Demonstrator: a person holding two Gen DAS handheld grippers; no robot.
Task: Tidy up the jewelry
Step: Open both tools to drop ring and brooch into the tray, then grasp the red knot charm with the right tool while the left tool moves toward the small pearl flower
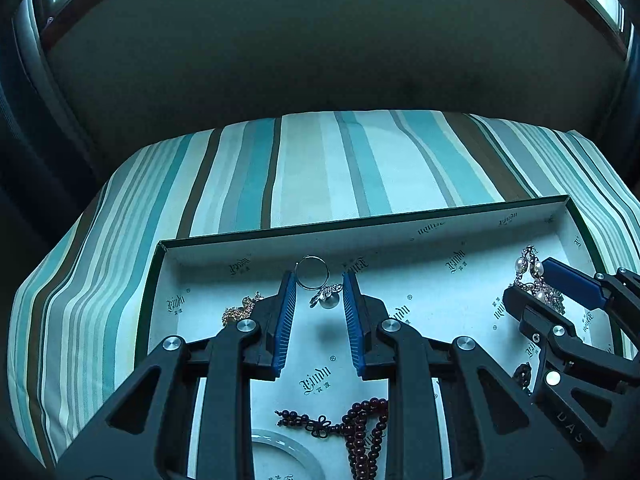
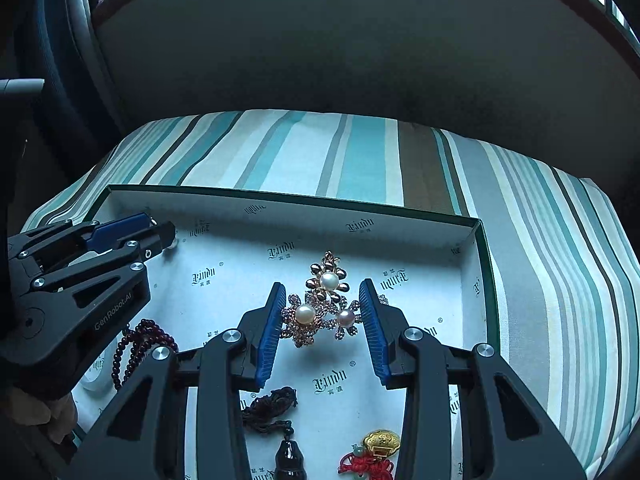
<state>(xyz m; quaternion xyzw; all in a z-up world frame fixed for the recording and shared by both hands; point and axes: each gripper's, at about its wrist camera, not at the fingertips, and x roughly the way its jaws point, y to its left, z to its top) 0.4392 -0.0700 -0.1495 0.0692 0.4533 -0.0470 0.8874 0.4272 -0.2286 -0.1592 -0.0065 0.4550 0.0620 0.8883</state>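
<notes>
On the striped cushion [image 1: 340, 168] lies a shallow white box [image 1: 400, 236] with a dark green rim, and all the jewelry is inside it. Near the far wall of the box, toward its left side, the left gripper [image 1: 319, 286] has its two blue pads well apart, and a silver ring [image 1: 312, 273] with a pearl [image 1: 329, 301] stands between their tips; the ring seems to touch the left pad, but the right pad is clear of it. Just left of this gripper a small gold chain [image 1: 240, 310] lies on the box floor. Closer to the near edge lie a dark red bead bracelet [image 1: 366, 432] and part of a pale jade bangle [image 1: 288, 446]. Toward the right side of the box, the right gripper [image 2: 323, 312] is also spread wide, and a pearl flower brooch [image 2: 322, 300] with three pearls sits between its pads; I cannot tell if the pads touch it, though the right one is very near to a petal. Nearer to the camera in the right wrist view are a dark tassel pendant [image 2: 276, 412], a gold charm [image 2: 381, 440] with red cord, and the red beads at the left. Each gripper is visible also in the other camera, at the side of the box.
</notes>
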